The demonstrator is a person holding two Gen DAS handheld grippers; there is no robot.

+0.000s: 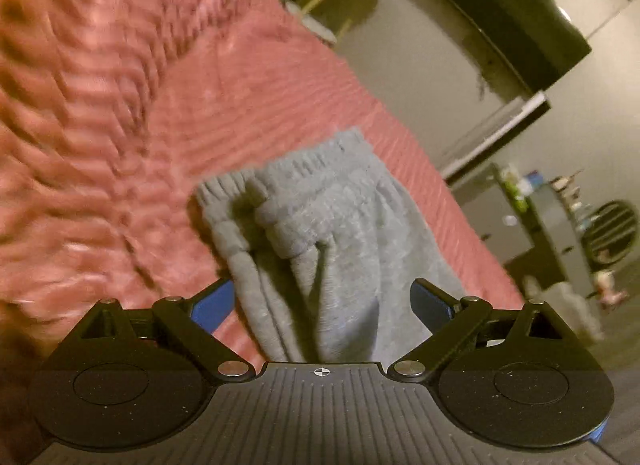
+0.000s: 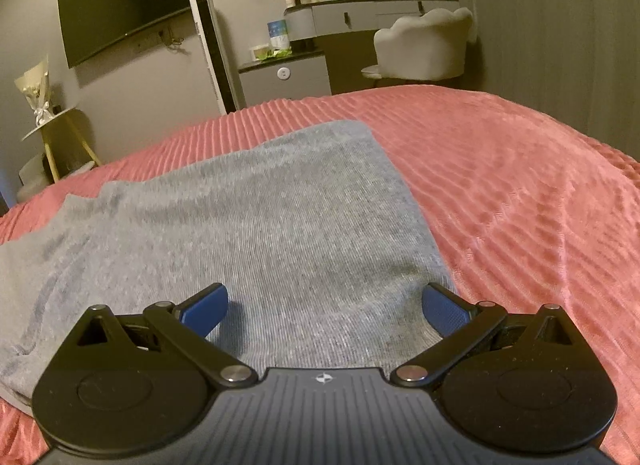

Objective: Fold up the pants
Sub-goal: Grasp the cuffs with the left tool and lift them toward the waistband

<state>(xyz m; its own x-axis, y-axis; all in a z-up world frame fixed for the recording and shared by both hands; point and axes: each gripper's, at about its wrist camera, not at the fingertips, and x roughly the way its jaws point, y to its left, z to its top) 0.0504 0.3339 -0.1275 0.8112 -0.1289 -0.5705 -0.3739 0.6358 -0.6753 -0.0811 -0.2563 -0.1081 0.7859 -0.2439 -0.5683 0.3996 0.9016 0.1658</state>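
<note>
Left gripper (image 1: 322, 301): jaws spread wide, nothing between them; it hangs just above the gray pants (image 1: 320, 233), pointing toward the waistband end.
Waistband (image 1: 280, 181): ribbed elastic edge, bunched and folded over itself, lying toward the far side in the left wrist view.
Crease (image 1: 320, 269): a dark fold runs down the cloth just ahead of the left jaws.
Pants on bed: they lie on the pink ribbed bedspread (image 1: 120, 105), near the edge of the bed.
Right gripper (image 2: 324, 305): jaws spread, empty, low over a flat, smooth stretch of the pants (image 2: 260, 217).
Right edge of cloth (image 2: 404, 193): straight and neat against the bedspread (image 2: 500, 185).
Room behind: a dark screen (image 2: 128, 9) on the wall, a dresser (image 2: 332, 17) and a pale chair (image 2: 424, 49), all well apart from the work.
Stage, as I judge it: pants laid out, no grip taken yet.
Risk at left: closing on the bunched waistband could catch only the top layer, so the fold comes up uneven.
Risk at right: jaws set on flat cloth may pinch bedspread with it, dragging both.
Blur: the left view is smeared, so fine detail there is uncertain.
</note>
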